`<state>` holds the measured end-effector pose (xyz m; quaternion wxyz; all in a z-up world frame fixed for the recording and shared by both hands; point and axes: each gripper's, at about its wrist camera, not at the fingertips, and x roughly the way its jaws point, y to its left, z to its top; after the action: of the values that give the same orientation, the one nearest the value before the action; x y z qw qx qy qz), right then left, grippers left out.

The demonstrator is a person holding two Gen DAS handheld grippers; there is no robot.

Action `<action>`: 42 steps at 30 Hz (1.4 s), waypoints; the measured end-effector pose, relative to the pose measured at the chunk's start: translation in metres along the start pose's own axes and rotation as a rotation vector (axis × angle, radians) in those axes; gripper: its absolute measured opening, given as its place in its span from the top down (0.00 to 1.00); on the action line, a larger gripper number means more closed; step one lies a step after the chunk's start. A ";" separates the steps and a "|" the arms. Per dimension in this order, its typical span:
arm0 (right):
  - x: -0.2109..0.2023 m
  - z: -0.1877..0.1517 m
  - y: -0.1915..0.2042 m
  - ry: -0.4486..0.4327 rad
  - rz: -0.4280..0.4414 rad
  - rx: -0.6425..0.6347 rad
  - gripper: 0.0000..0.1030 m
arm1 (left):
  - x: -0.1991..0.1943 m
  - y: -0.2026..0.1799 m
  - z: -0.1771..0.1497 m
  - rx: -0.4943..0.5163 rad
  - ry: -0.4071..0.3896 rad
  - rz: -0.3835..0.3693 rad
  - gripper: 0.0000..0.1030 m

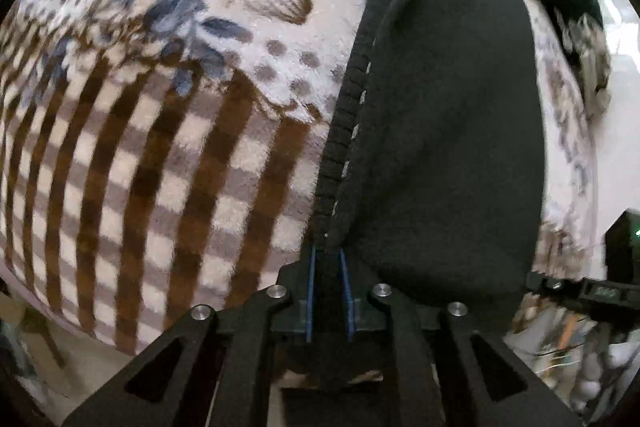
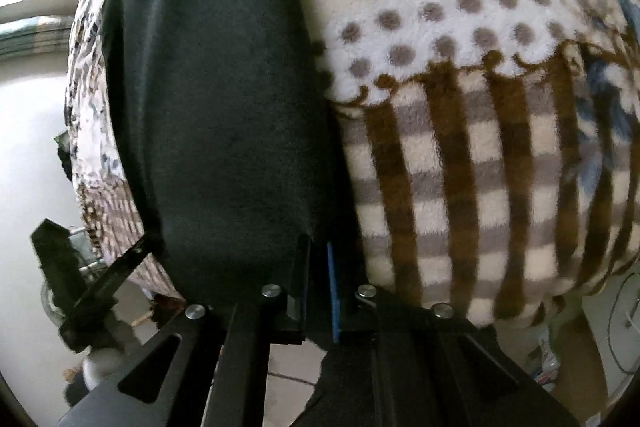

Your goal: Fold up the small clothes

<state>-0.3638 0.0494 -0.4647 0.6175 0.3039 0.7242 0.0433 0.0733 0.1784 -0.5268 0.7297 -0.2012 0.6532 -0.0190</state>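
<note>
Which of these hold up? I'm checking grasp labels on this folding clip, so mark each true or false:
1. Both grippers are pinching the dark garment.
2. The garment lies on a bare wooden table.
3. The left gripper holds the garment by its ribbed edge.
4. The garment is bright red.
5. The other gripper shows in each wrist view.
1. True: the left gripper and the right gripper are each shut on the dark garment.
2. False: it lies on a plush blanket with brown stripes, dots and flowers.
3. True: the ribbed edge runs into its fingers.
4. False: it is black or very dark.
5. True.
</note>
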 end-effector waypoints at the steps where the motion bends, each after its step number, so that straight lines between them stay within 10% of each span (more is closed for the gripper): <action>1: -0.001 -0.001 -0.001 0.012 0.005 0.012 0.80 | -0.007 0.008 -0.002 -0.026 -0.006 -0.013 0.73; 5: -0.011 -0.001 -0.021 0.012 0.082 0.039 0.47 | -0.008 0.026 -0.008 -0.120 -0.023 -0.121 0.40; 14: 0.031 0.001 -0.040 0.047 0.242 0.096 0.46 | 0.021 0.007 -0.013 0.045 0.058 -0.023 0.24; 18: 0.027 -0.003 -0.040 0.032 0.253 0.120 0.46 | -0.014 -0.009 -0.029 0.030 -0.035 -0.010 0.24; 20: 0.020 -0.005 -0.041 0.025 0.234 0.101 0.46 | -0.027 -0.011 -0.039 0.032 -0.052 -0.015 0.28; 23: 0.018 -0.003 -0.037 0.009 0.206 0.067 0.46 | -0.014 -0.010 -0.042 0.062 -0.008 0.026 0.90; 24: 0.018 -0.003 -0.037 0.000 0.202 0.062 0.46 | -0.007 -0.012 -0.040 0.060 -0.004 0.031 0.94; 36: 0.027 -0.001 -0.021 -0.018 0.158 0.049 0.46 | -0.011 0.011 -0.046 -0.042 -0.002 -0.024 0.79; 42: 0.027 0.001 -0.018 -0.019 0.144 0.040 0.46 | -0.020 0.003 -0.055 -0.017 -0.077 0.003 0.94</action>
<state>-0.3718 0.0481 -0.4966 0.6135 0.3680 0.6952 0.0700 0.0168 0.1718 -0.5125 0.7527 -0.2070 0.6250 -0.0049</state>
